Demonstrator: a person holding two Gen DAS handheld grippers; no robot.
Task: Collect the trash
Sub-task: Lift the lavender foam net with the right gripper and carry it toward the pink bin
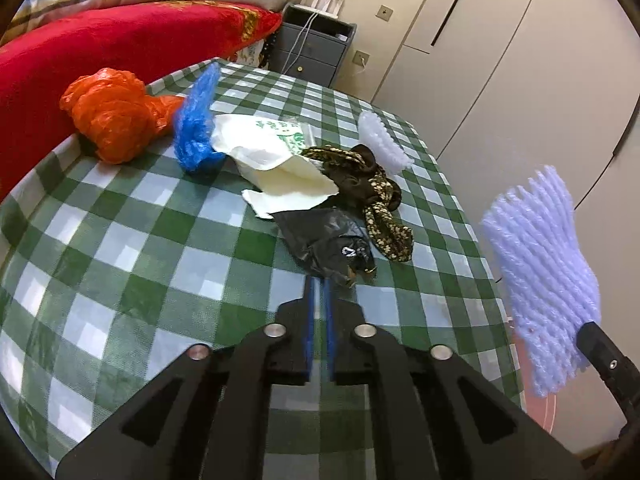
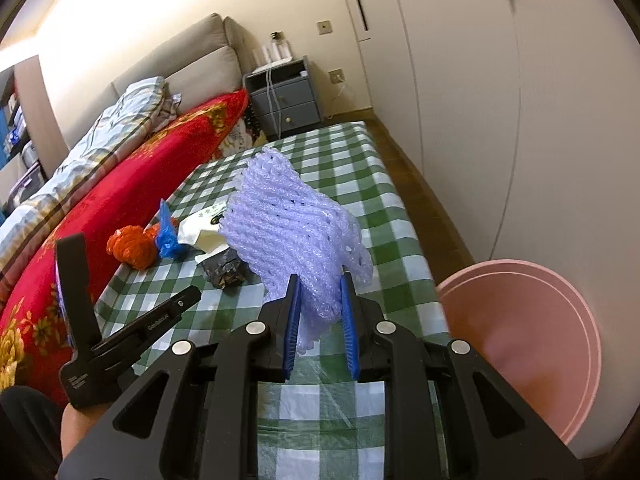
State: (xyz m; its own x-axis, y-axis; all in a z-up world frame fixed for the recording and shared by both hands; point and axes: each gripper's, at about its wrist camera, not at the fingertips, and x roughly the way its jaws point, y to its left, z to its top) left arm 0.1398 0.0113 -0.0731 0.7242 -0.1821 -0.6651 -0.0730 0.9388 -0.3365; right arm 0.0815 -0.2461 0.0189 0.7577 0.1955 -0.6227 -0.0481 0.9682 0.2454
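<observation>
My right gripper (image 2: 320, 284) is shut on a pale lilac foam net sleeve (image 2: 296, 232) and holds it above the table's right side; the sleeve also shows in the left wrist view (image 1: 540, 276). My left gripper (image 1: 319, 284) is nearly closed and empty, low over the green checked tablecloth (image 1: 120, 240), just short of a crumpled black plastic bag (image 1: 324, 240). Beyond lie a cream paper bag (image 1: 280, 160), a blue plastic bag (image 1: 198, 124), an orange plastic bag (image 1: 116, 116), a patterned dark cloth (image 1: 372, 192) and a white foam net (image 1: 380, 140).
A pink bin (image 2: 520, 340) stands on the floor right of the table. A bed with a red blanket (image 1: 100, 48) runs along the table's left side. A grey nightstand (image 1: 316, 44) is at the far end, and white wardrobe doors (image 1: 520, 60) are on the right.
</observation>
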